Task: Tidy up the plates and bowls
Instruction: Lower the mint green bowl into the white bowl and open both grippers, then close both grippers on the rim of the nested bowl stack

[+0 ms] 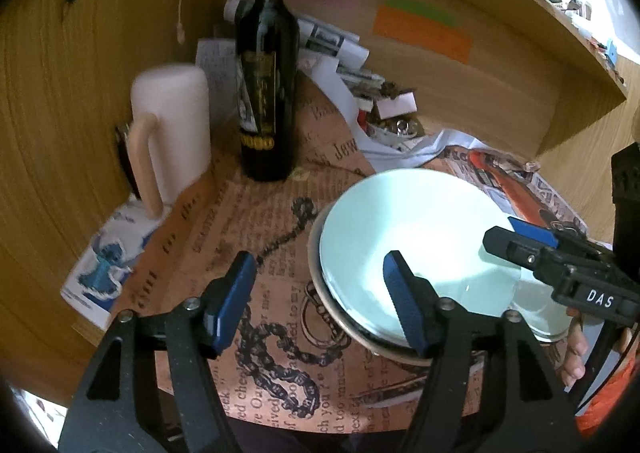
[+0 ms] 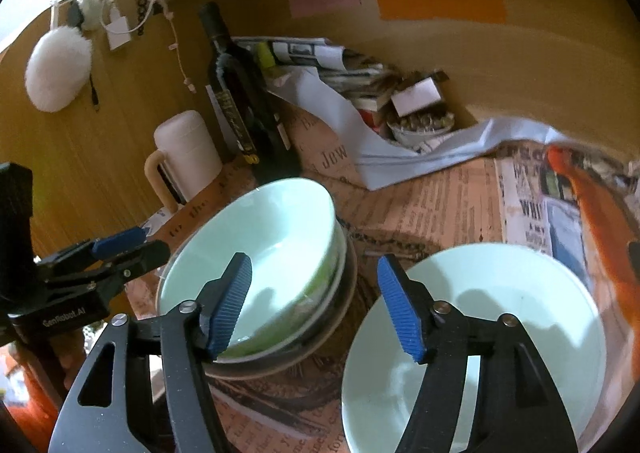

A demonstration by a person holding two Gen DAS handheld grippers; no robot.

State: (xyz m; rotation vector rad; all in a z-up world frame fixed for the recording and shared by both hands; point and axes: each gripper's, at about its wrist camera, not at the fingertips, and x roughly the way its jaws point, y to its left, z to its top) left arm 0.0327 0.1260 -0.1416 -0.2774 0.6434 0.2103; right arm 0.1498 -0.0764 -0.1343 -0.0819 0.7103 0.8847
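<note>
A pale green bowl point(image 1: 412, 229) sits on top of a stack of nested bowls on the newspaper-print tabletop. My left gripper point(image 1: 320, 305) is open and straddles the bowl's near-left rim, one pad inside and one outside, neither pressing. In the right wrist view the same bowl point(image 2: 260, 237) is on the left, and a pale green plate point(image 2: 500, 313) lies to its right. My right gripper point(image 2: 316, 307) is open, its left pad inside the bowl and its right pad over the plate's edge. Each gripper shows in the other's view: the right gripper point(image 1: 516, 237), the left gripper point(image 2: 140, 247).
A dark wine bottle point(image 1: 268, 93) and a white jug with a handle point(image 1: 172, 133) stand behind the bowls at the left. Rolled papers and clutter point(image 2: 360, 81) fill the back corner. Wooden walls point(image 1: 60, 113) close in the left and back. An orange item point(image 2: 600, 213) lies at the right.
</note>
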